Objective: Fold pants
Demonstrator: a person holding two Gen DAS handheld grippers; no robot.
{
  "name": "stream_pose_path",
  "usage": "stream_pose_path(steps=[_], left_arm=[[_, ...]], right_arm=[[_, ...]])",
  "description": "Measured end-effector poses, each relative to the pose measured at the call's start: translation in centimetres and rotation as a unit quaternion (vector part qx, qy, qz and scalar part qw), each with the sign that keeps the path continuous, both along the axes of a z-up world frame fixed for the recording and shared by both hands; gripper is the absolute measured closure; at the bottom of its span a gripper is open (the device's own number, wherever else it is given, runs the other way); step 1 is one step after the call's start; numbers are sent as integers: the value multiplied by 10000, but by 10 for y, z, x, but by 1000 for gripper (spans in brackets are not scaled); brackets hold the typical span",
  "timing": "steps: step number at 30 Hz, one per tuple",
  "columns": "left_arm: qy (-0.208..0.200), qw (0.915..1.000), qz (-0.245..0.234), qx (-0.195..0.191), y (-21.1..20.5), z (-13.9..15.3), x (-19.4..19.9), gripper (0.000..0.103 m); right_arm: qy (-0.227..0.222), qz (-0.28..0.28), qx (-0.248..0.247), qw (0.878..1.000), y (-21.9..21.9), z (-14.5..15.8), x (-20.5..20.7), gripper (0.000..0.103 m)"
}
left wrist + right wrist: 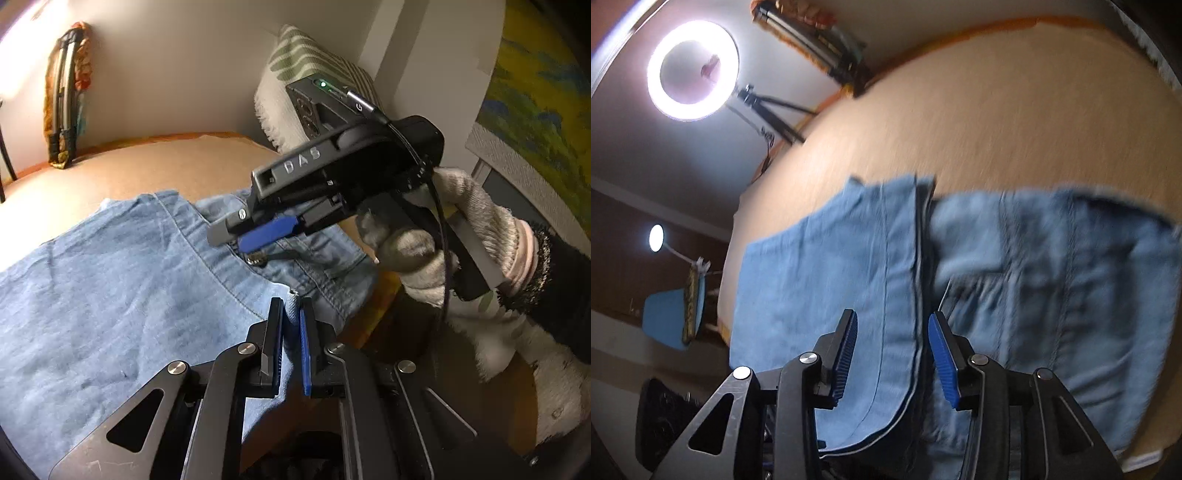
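Note:
Light blue denim pants point(110, 273) lie on a tan bed cover point(147, 162). My left gripper point(291, 306) is shut on the edge of the pants near the waistband, with cloth between its pads. My right gripper point(236, 236) shows in the left wrist view, held by a gloved hand point(461, 236) just above the waist button point(256, 258). In the right wrist view the right gripper point(894, 321) is open, its jaws either side of a folded edge of the pants point(849, 266), not gripping it. That view is blurred.
A striped pillow point(295, 74) leans against the wall behind the right gripper. A folded chair point(66, 99) leans on the wall at far left. A ring light on a tripod point(692, 70) and a blue chair point(668, 317) stand beyond the bed's edge.

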State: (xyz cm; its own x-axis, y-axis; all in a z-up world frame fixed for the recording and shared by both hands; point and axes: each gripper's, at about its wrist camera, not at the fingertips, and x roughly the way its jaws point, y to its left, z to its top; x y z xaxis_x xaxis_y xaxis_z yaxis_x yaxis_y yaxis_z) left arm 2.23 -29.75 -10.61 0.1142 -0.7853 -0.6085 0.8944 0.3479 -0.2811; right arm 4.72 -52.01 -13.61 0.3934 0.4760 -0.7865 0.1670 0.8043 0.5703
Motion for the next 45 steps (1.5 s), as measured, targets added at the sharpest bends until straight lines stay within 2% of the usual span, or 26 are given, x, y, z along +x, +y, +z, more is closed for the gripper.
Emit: stream_pose_path(steps=[3, 7, 11, 19, 21, 24, 30, 33, 35, 36, 37, 40, 42, 45], left_arm=[[-87, 9999, -25, 110, -5, -6, -6, 96], [-167, 9995, -85, 271, -13, -13, -13, 96], [-439, 9981, -144, 403, -20, -15, -20, 96], [-819, 9938, -96, 752, -27, -23, -35, 69], [-872, 9930, -49, 799, -28, -24, -36, 67], [-936, 9917, 63, 880, -29, -25, -35, 58], [-1062, 9874, 180, 1156, -37, -30, -36, 54], [-1123, 9846, 306, 1302, -42, -33, -33, 54], [-1048, 9854, 373, 1289, -44, -34, -28, 54], [-1016, 9859, 399, 1272, -44, -34, -26, 58], [-953, 9868, 476, 1224, -44, -33, -22, 70], [-593, 9912, 617, 1013, -42, -34, -3, 91], [-301, 9940, 691, 798, -35, -33, 8, 92], [-274, 9954, 777, 496, -25, -24, 11, 92]], right_arm=[[129, 56, -50, 9999, 6, -11, -13, 60], [198, -2, 155, 9997, 7, -14, -29, 59], [186, -42, 327, 9993, 9, -13, -48, 58], [322, -258, 778, 9961, 14, -31, -77, 58], [327, -337, 964, 9942, 13, -37, -78, 58], [257, -467, 1332, 9897, 9, -40, -77, 58], [96, -607, 1971, 9784, 5, -41, -73, 58], [-29, -555, 2276, 9722, 10, -37, -69, 58], [-49, -513, 2279, 9723, 14, -34, -67, 58], [-53, -494, 2250, 9731, 15, -33, -66, 58], [-45, -484, 2251, 9731, 16, -32, -64, 58], [-46, -517, 2318, 9714, 15, -32, -62, 58], [-75, -522, 2345, 9707, 13, -31, -62, 58], [-173, -590, 2165, 9743, 3, -23, -62, 58]])
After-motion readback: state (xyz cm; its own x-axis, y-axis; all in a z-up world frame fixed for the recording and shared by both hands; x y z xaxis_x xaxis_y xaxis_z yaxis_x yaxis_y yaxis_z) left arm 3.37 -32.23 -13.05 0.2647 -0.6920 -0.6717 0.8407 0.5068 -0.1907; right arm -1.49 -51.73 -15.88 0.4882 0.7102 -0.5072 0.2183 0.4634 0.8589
